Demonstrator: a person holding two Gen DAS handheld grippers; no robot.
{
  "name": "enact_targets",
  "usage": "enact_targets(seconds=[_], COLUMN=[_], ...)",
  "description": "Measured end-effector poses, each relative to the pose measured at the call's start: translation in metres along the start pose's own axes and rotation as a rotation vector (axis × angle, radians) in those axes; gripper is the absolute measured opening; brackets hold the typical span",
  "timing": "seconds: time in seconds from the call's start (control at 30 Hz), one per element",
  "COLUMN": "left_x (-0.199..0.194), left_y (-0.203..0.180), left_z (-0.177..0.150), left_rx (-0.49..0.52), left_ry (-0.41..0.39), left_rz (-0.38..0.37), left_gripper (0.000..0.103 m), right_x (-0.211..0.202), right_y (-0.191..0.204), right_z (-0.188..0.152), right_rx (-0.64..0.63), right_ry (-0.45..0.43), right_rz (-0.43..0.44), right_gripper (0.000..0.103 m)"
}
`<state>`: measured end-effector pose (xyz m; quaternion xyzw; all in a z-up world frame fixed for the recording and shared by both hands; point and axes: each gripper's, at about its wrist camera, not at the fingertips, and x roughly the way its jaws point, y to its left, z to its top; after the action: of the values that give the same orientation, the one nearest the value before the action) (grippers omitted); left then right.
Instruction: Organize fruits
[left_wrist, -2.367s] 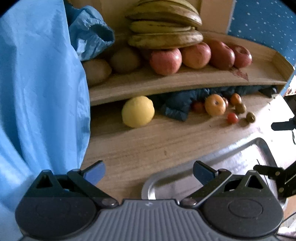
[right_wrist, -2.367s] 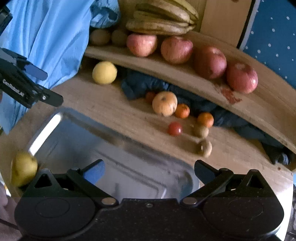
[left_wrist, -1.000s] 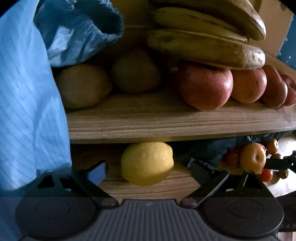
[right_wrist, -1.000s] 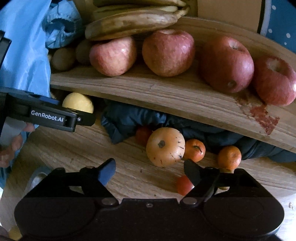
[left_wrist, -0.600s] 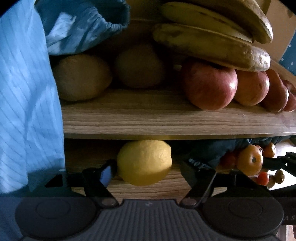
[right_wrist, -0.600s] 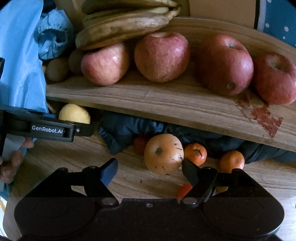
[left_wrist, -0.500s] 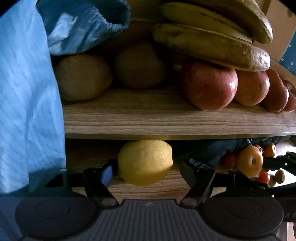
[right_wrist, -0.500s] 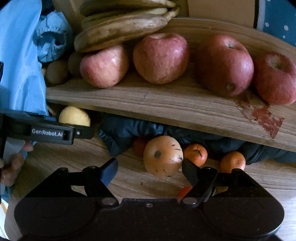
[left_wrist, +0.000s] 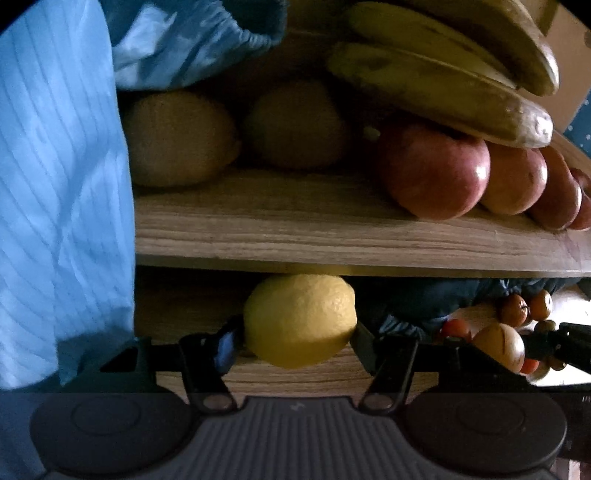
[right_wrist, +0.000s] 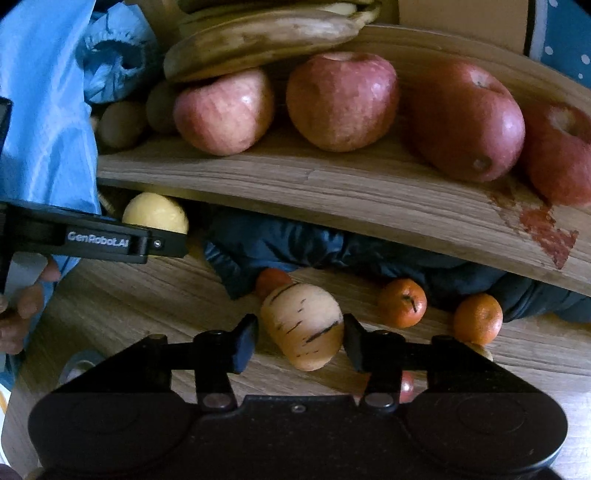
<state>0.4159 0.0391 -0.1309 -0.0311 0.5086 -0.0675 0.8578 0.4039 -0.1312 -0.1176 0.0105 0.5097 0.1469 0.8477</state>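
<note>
A yellow lemon (left_wrist: 299, 319) lies on the wooden table under the shelf edge. My left gripper (left_wrist: 297, 339) has it between its closing jaws, and both pads touch its sides. From the right wrist view the same lemon (right_wrist: 155, 214) shows behind the left gripper's finger (right_wrist: 110, 240). A pale orange fruit (right_wrist: 303, 326) with dark streaks sits between the closing jaws of my right gripper (right_wrist: 299, 341). The right pad presses on it and the left pad is at its edge.
A wooden shelf (right_wrist: 332, 184) just above carries red apples (right_wrist: 341, 99), bananas (left_wrist: 436, 85) and brown fruits (left_wrist: 177, 136). Dark blue cloth (right_wrist: 295, 240), small oranges (right_wrist: 402, 302) and a red fruit (right_wrist: 271, 280) lie beneath. Light blue fabric (left_wrist: 62, 184) hangs left. A hand (right_wrist: 18, 314) shows there.
Both grippers came in low under the shelf and their jaws narrowed, the left around the lemon, the right around the pale orange fruit, which turned over.
</note>
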Motion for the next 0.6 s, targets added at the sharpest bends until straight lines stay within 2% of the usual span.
enact_targets(seconds=[0.23, 0.33, 0.6], left_x=[0.000, -0.003, -0.014], left_y=[-0.004, -0.003, -0.025], left_z=[-0.006, -0.011, -0.037], left_rx=[-0.004, -0.028, 0.019], left_ry=[-0.012, -0.002, 0.019], left_rz=[0.005, -0.032, -0.085], left_gripper=[0.065, 0.065, 0.065], right_x=[-0.001, -0.001, -0.002], right_y=[0.002, 0.003, 0.012], right_z=[0.000, -0.002, -0.008], right_rx=[0.000, 0.004, -0.015], right_ry=[0.001, 0.002, 0.009], right_rz=[-0.003, 0.000, 0.017], right_gripper=[0.048, 0.048, 0.048])
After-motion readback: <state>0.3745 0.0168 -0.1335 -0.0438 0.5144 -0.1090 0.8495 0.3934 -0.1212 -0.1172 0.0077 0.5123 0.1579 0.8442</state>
